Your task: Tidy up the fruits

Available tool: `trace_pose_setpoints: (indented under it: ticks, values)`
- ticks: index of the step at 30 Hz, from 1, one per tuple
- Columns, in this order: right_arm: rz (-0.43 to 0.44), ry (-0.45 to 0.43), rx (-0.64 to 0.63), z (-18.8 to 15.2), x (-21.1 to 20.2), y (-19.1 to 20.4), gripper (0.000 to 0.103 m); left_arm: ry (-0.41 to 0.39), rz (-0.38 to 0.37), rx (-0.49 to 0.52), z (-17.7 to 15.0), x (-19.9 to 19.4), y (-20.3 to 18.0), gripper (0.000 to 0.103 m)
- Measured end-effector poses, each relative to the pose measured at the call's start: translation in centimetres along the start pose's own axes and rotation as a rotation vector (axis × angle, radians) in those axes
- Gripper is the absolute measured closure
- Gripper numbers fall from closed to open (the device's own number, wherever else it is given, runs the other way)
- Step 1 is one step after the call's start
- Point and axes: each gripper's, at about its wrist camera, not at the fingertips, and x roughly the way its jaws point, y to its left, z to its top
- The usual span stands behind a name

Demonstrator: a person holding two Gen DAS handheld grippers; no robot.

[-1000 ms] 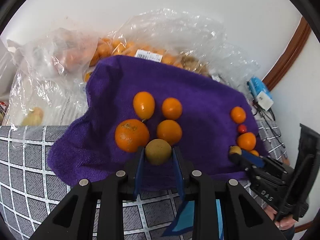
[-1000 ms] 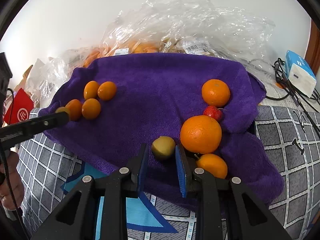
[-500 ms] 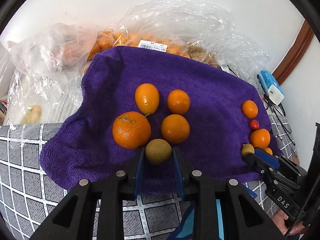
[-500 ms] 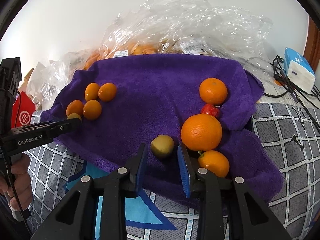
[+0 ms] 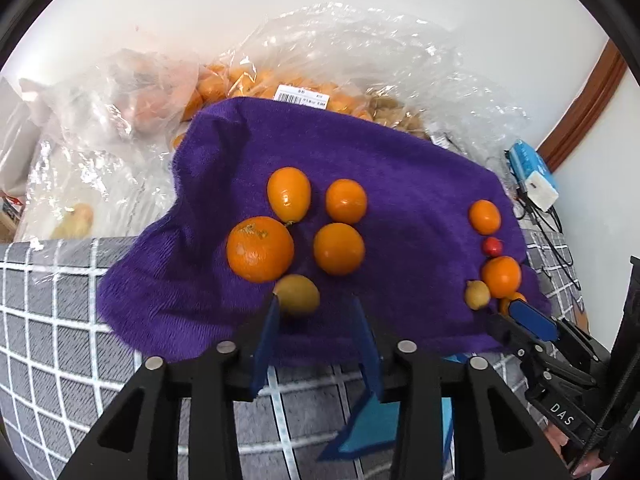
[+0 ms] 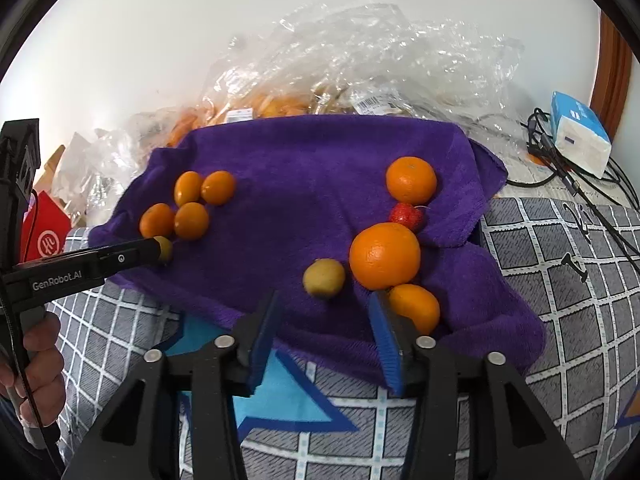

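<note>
We had two small yellow-green fruits to deal with, one per gripper, both lying on the purple towel. The left gripper had just been opening; its jaws stood partly apart, the left fruit touching the left pad but no longer pinched, resting just near of the big orange. The right gripper had likewise just been opening, wider, and the right fruit lay free on the towel beyond the pad tips, just left of the largest orange and apart from both pads.

We judged each fruit light, firm-skinned and smooth, so apt to roll on the soft, rumpled cloth, and bruisable if squeezed hard. The best hold seemed across the widest middle, pads on opposite sides with gentle pressure.

Both fruits looked nearly round, only slightly oval. The right fruit's longer axis seemed to run left to right across the towel; the left one's too, though the pad hid part of it. We could not tell which end was the stem.
</note>
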Motion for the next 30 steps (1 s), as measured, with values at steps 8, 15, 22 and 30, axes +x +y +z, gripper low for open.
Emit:
trace_pose_setpoints:
  ticks: [8, 15, 22, 30]
  values:
    - [-0.033, -0.081, -0.029, -1.4, -4.9, 1.1, 0.043, -0.072, 0.021, 0.041, -2.4, -5.2, -1.1, 0.055]
    - [-0.104, -0.186, 0.010, -2.8, -11.7, 0.0, 0.033, -0.199, 0.062, 0.038, -5.8, -11.2, -2.0, 0.054]
    - [-0.198, -0.251, 0.031, -5.6, -17.7, -1.0, 0.032, -0.298, 0.096, 0.047, -9.6, -15.8, -3.3, 0.036]
    - [-0.192, -0.348, 0.024, -9.2, -23.0, -0.8, 0.005, -0.377, 0.148, 0.091, -13.7, -19.7, -5.6, 0.025]
